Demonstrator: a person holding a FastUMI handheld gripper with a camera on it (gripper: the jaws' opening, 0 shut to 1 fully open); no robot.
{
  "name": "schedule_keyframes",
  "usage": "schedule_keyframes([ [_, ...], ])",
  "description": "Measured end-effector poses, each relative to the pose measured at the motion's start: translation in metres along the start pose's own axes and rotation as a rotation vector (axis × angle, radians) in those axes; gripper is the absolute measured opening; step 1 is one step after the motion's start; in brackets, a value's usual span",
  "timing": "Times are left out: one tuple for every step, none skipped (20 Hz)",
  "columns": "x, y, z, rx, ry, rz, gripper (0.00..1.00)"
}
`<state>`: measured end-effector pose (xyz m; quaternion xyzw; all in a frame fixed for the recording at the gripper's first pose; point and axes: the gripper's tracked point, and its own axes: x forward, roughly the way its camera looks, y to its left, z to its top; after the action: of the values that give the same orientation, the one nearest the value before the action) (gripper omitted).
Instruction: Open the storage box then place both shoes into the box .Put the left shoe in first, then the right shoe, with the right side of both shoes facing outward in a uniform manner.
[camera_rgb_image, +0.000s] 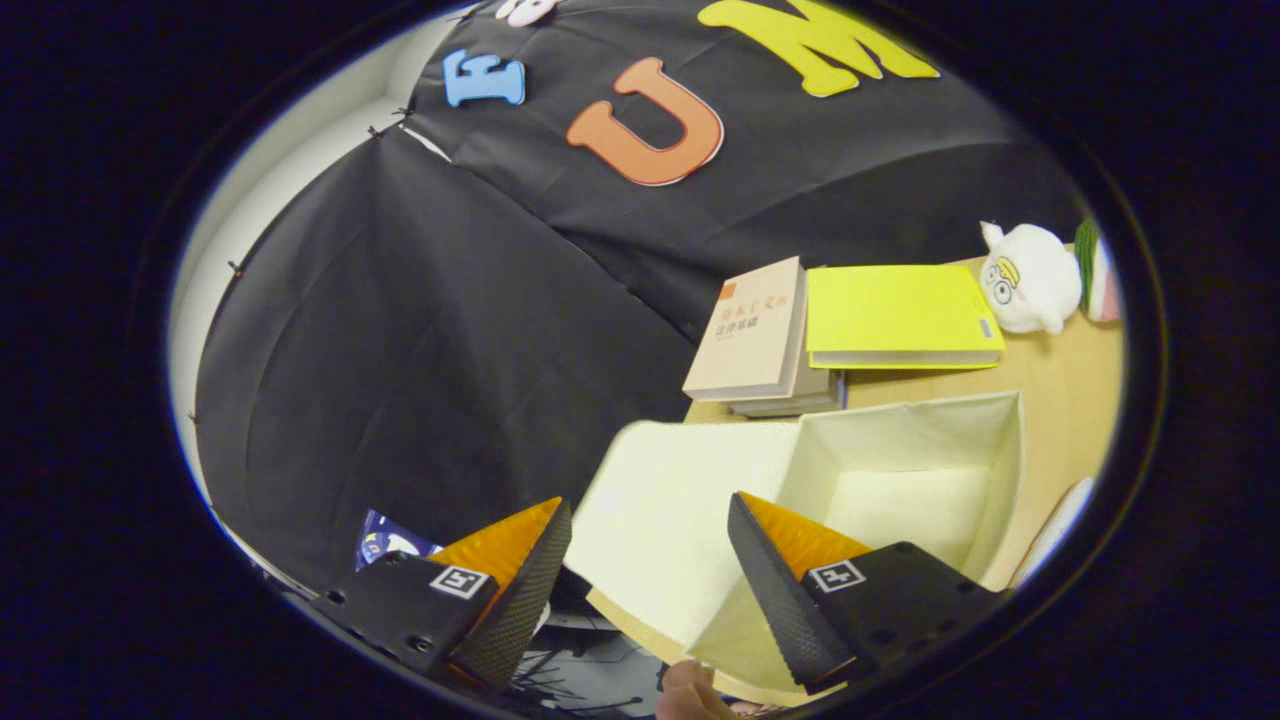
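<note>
The cream fabric storage box stands open on the wooden table, and its inside holds nothing. Its lid flap is folded back toward the left and hangs over the table edge. My gripper is open, with the flap lying between and just beyond the fingers. The left finger is off the table, against the black cloth. The right finger is over the near wall of the box. A white curved edge shows right of the box; I cannot tell what it is.
Beyond the box lie a beige book on another book and a yellow folder. A white plush toy sits at the far right of the table. A fingertip of a person shows below the flap.
</note>
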<state>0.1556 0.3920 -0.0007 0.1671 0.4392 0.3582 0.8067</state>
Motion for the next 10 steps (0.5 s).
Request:
schedule_keyframes([
  [-0.004,-0.006,0.000,0.007,-0.003,-0.004,1.00],
  [-0.011,-0.016,-0.002,0.012,-0.004,-0.013,1.00],
  [-0.017,-0.026,-0.004,0.010,-0.005,-0.028,1.00],
  [-0.025,-0.039,-0.006,0.005,-0.009,-0.053,1.00],
  [-0.032,-0.051,-0.008,0.003,-0.017,-0.073,1.00],
  [-0.038,-0.061,-0.012,0.004,-0.019,-0.089,1.00],
  [-0.046,-0.072,-0.016,0.007,-0.016,-0.102,1.00],
  [-0.054,-0.081,-0.021,0.009,-0.015,-0.116,1.00],
  [-0.062,-0.095,-0.025,0.013,-0.014,-0.138,1.00],
  [-0.071,-0.107,-0.030,0.016,-0.015,-0.158,1.00],
])
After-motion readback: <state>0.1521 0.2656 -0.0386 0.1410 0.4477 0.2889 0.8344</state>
